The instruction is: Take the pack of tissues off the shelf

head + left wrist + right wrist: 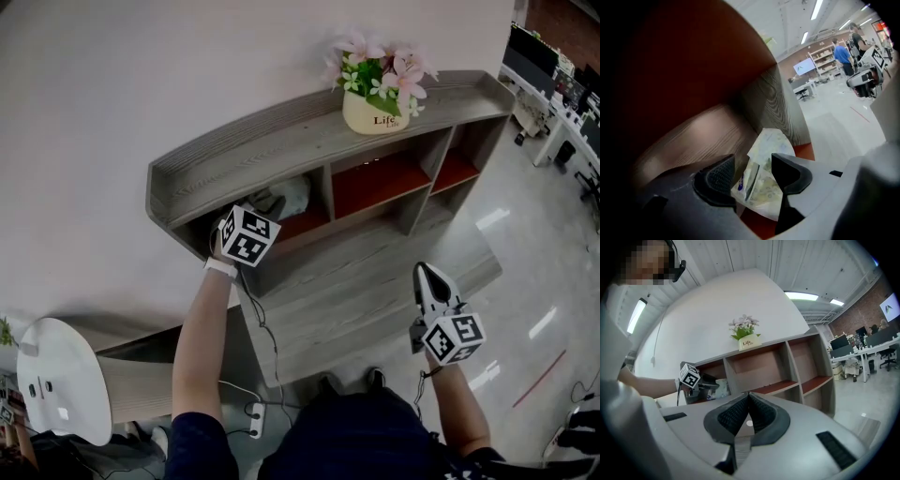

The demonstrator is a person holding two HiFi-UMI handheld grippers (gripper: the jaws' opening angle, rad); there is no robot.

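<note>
The pack of tissues [296,196] lies in the leftmost compartment of the grey wood-grain shelf [281,150], on its red floor. My left gripper [270,206] reaches into that compartment. In the left gripper view its jaws stand open around the pale, crinkled pack [761,180], which lies between the pads [719,176]; I see no squeeze on it. My right gripper [424,272] hangs in front of the shelf's lower board, away from the pack. Its jaws [749,394] are shut with nothing in them. The right gripper view also catches the left gripper's marker cube [689,376] beside the pack [723,387].
A pot of pink flowers [375,112] stands on the shelf's top board. The middle and right compartments hold nothing I can see. A white round seat [56,384] stands at the lower left, a power strip with cables [255,419] on the floor, and desks with monitors [562,84] far right.
</note>
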